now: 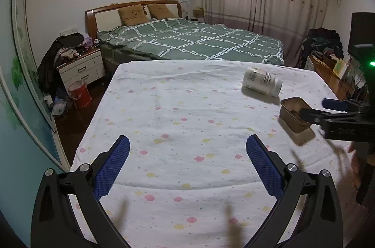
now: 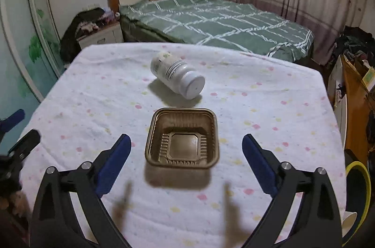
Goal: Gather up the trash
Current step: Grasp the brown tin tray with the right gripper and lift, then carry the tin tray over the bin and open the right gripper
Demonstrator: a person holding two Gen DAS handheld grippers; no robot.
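Observation:
A brown plastic tray (image 2: 181,140), empty and open side up, lies on the flowered tablecloth (image 2: 257,107). My right gripper (image 2: 186,138) is open; its blue pads (image 2: 117,161) stand on either side of the tray with a clear gap. Just beyond the tray, a white pill bottle (image 2: 177,77) lies on its side. In the left wrist view the tray (image 1: 291,115) and bottle (image 1: 261,81) are at the right, with the right gripper (image 1: 313,107) over the tray. My left gripper (image 1: 187,139) is open over bare cloth, holding nothing.
A yellow-rimmed bin (image 2: 362,177) stands off the table's right front corner. Behind the table is a bed with a green checked cover (image 1: 192,42). A nightstand (image 1: 82,70) and a red bucket (image 1: 79,93) stand on the left, a cluttered wooden desk (image 2: 351,119) on the right.

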